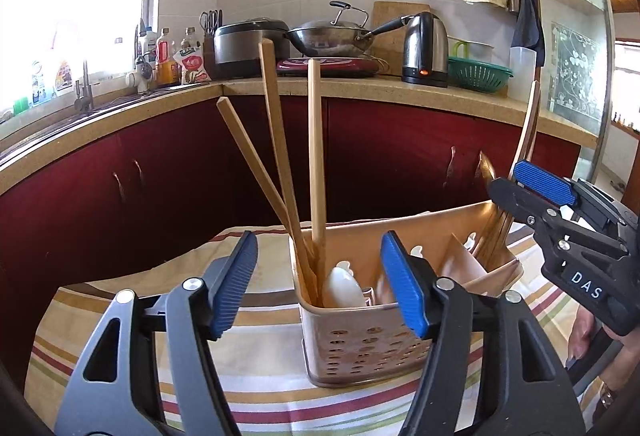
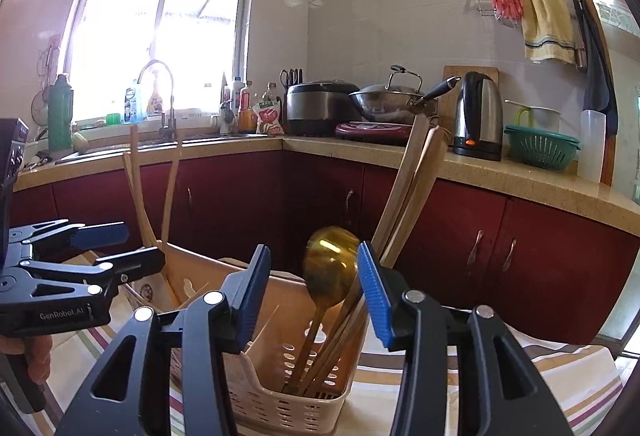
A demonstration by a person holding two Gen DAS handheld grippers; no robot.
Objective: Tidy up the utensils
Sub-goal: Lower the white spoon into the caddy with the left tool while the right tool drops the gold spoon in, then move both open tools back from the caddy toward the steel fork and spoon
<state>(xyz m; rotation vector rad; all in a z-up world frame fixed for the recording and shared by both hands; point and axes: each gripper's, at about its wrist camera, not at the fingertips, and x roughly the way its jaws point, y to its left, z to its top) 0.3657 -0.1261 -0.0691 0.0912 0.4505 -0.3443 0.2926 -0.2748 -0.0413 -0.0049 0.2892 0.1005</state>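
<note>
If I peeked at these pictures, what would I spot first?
Probably the tan utensil basket on the striped tablecloth, with long wooden chopsticks poking up at one end. A shiny gold spoon stands at the other end. The left gripper and right gripper sit open right in front of it.

Daylit kitchen, strong fisheye bend

We see the window (image 2: 160, 44) blown out white, walls and doorframes curving at the edges, dark vignetted corners, foreground sharp.
</note>
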